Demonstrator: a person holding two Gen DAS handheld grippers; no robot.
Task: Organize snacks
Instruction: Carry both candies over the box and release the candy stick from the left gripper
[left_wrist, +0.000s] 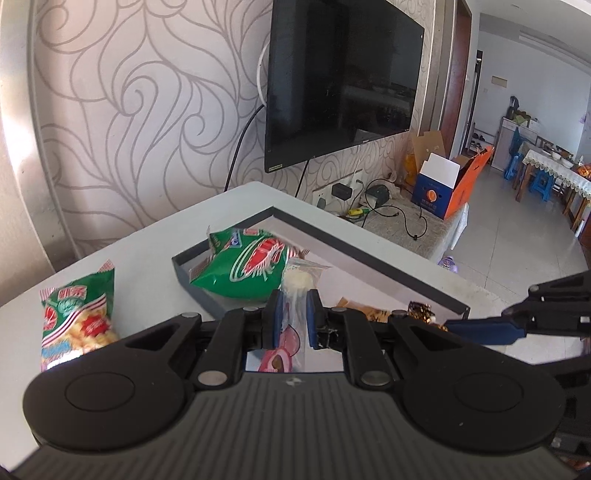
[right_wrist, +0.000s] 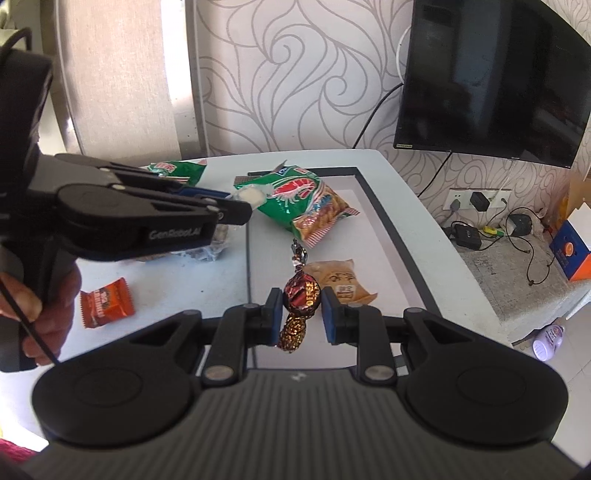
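While clamped, both claws (left_wrist: 291, 319) (right_wrist: 302, 314) grip snacks.

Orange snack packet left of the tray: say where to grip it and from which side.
Grip the orange snack packet across its flat middle, coming from above, with the jaws across its narrower width. It lies flat on the table, clear of other snacks; the crimped ends give little purchase.

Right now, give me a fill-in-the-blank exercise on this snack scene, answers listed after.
1. The right tongs grip a twist-wrapped ____.
2. The green chip bag lying in the tray shows a red ____.
3. The orange packet lies on the table, ____ the tray.
4. The left tongs pinch a ____ wrapper.

Answers: candy; shrimp; outside; clear
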